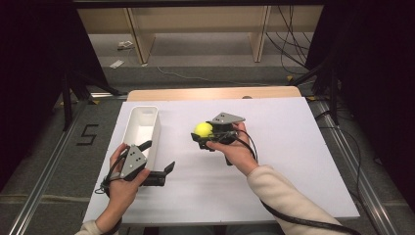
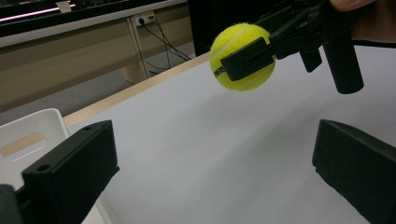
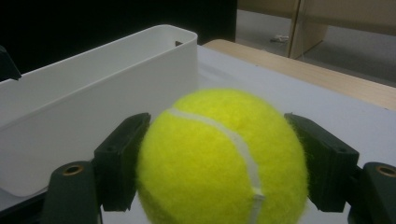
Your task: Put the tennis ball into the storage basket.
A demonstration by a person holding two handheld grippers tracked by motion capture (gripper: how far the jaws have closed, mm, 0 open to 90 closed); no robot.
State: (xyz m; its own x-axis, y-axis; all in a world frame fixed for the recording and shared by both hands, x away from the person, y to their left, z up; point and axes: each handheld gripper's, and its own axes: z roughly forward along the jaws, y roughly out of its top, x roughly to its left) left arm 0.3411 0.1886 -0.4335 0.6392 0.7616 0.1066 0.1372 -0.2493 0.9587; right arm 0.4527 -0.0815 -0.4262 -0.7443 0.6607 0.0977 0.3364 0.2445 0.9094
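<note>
I see the white table [image 1: 274,161] with the long white bin [image 1: 142,128] lying near its left edge. My left tongs [image 1: 161,169] rest just beside the bin's near end, jaws spread wide with nothing between them. My right tongs [image 1: 203,134] are clamped on the yellow tennis ball [image 1: 202,129], holding it above the table's middle, to the right of the bin. I judge this the carrying step: next I must bring the ball over the bin's opening, then release it.
</note>
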